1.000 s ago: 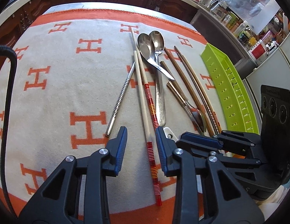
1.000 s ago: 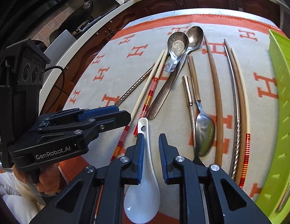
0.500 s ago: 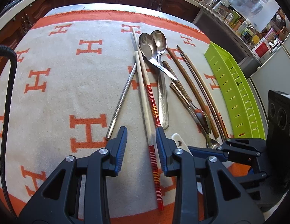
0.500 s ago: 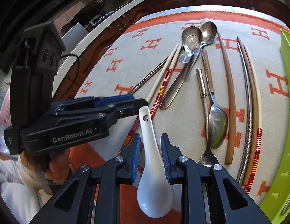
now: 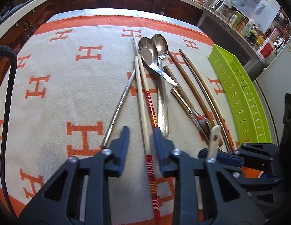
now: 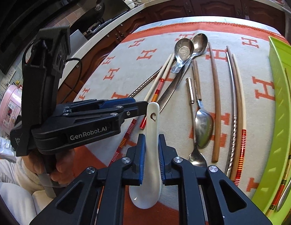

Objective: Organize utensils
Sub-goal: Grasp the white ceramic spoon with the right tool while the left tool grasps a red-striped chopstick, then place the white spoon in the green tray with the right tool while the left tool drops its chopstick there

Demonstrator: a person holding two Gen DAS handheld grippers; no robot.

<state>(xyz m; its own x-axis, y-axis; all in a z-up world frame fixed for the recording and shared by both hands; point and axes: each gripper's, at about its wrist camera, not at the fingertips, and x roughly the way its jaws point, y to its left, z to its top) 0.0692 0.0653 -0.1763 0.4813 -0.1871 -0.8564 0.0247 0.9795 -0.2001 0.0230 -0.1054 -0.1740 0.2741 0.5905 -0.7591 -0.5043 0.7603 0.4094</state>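
Nearest the right wrist camera, the right gripper (image 6: 152, 155) is closed on the waist of a white soup spoon (image 6: 150, 150), both blue pads touching its sides; the handle points away and tilts up, so the spoon appears lifted clear of the blanket (image 6: 126, 71), though contact under the bowl cannot be confirmed. Beside it, the left gripper (image 5: 141, 146) stands with its jaws apart, holding nothing, straddling a pale chopstick (image 5: 140, 101) and a red-banded chopstick (image 5: 150, 116) that lie between its fingertips without being pinched.

Beyond the grippers, most of the utensils lie loose on the blanket: a twisted metal chopstick (image 5: 119, 105), a long steel spoon (image 5: 162, 97) with a shorter steel spoon (image 5: 148, 52) resting across it, a wooden-handled spoon (image 6: 202, 127), a brown chopstick (image 6: 215, 101), and at the far right a metal chopstick (image 6: 232, 103) beside a pale, red-banded one (image 6: 240, 112).

Farthest right, the green tray (image 6: 276, 97) holds a few pieces only: a thin banded chopstick (image 6: 287, 165) and what seems to be a steel handle (image 6: 285, 193) near its lower end; the rest of its interior is outside the view.

Judged from this layout, the task is at an early stage: one spoon is in hand, a small part is sorted, and roughly ten pieces remain to be moved.
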